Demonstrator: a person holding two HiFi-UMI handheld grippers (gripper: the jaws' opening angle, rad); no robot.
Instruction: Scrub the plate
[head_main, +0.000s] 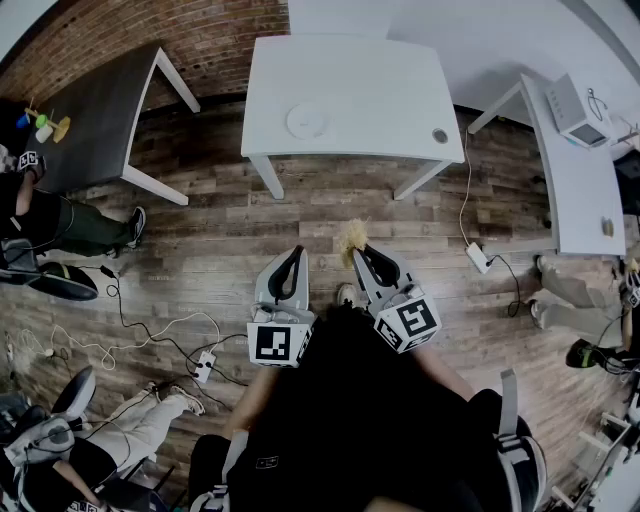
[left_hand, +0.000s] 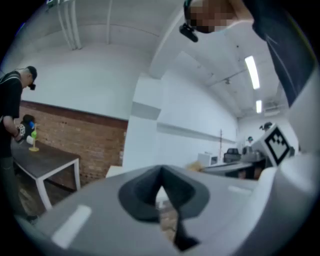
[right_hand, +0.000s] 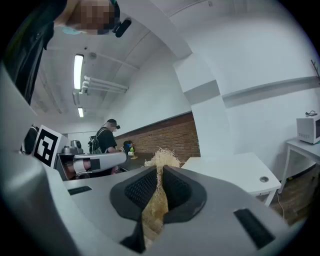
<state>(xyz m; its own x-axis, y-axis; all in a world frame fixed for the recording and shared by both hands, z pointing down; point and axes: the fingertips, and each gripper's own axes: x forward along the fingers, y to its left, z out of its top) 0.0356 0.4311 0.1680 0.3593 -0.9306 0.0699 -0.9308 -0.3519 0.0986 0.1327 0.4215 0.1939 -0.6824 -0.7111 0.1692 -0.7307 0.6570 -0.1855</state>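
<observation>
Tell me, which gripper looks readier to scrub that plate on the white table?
Right. The right gripper has its fingers clamped on the straw-coloured scrubber, while the left gripper is shut on nothing. Both are well short of the plate on the white table.

left claw and right claw: pale grey moulded shells, each narrowing toward the tip. black pads with a fine grid texture line the inner faces. one marker cube behind each claw, white faces with black square patterns. person wears a black top. light grey straps at both sides. small black camera mount at the head.
</observation>
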